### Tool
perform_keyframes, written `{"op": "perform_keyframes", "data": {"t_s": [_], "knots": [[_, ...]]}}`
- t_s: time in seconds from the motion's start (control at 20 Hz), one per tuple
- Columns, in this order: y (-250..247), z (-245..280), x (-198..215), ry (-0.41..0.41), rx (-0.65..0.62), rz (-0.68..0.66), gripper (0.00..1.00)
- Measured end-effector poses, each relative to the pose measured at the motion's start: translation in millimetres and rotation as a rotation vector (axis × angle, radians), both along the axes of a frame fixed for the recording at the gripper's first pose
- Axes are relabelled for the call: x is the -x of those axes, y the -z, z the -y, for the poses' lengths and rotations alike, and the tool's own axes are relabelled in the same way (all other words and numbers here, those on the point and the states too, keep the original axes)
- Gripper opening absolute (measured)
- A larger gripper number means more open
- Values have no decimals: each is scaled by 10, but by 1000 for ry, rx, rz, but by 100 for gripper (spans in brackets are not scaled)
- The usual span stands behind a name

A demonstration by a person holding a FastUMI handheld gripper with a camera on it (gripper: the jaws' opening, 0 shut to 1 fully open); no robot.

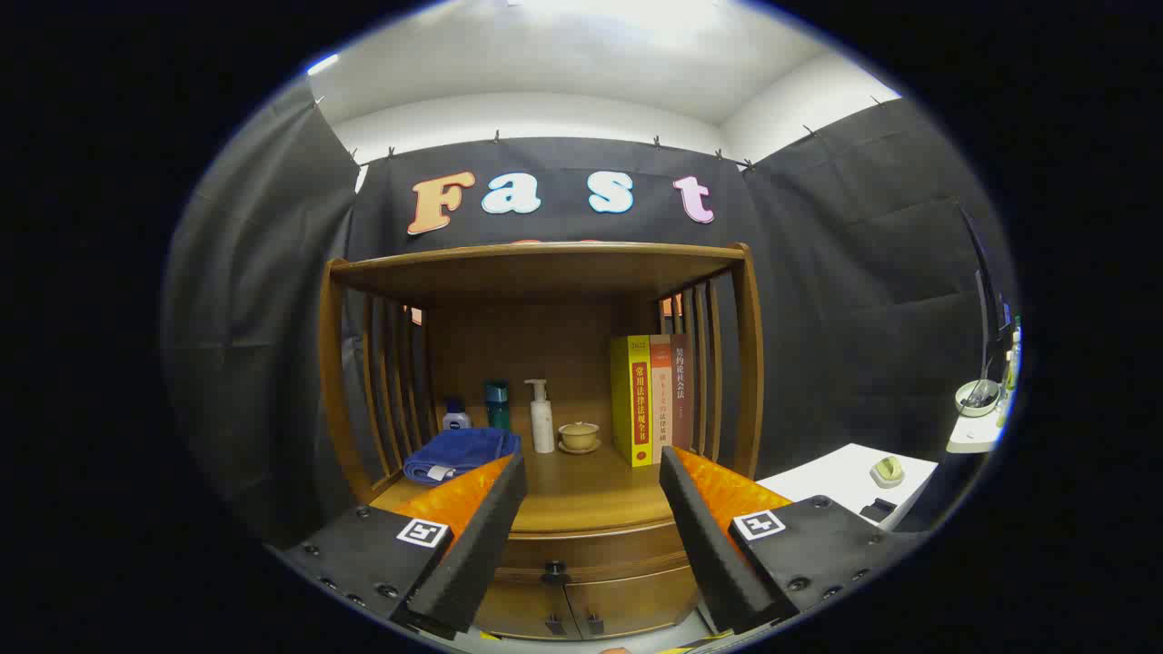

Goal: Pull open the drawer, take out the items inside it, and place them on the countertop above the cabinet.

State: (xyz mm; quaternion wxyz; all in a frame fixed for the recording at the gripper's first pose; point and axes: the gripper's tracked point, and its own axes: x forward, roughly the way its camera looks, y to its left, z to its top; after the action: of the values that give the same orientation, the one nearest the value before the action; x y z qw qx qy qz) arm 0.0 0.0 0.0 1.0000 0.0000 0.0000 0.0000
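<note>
You're at the approach: your hand-held gripper (592,509) hangs released, fingers spread, above the closed drawer (581,552). Next, lower it onto the knob (555,571) and clench.

Gripper (591,490) fingers wide apart, empty.

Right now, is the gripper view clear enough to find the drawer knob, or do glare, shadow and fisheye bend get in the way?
Gripper view: sharp, no glare on the drawer knob, which sits between the open fingers of the gripper; the cabinet posts bow from fisheye distortion; the shelf under its top is dim, yet the books stay distinct.
</note>
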Motion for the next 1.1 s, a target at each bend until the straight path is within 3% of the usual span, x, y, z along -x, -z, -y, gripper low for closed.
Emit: {"op": "perform_keyframes", "data": {"t_s": [1.1], "knots": [[356,-61,14,-20,-3,-36,98]]}}
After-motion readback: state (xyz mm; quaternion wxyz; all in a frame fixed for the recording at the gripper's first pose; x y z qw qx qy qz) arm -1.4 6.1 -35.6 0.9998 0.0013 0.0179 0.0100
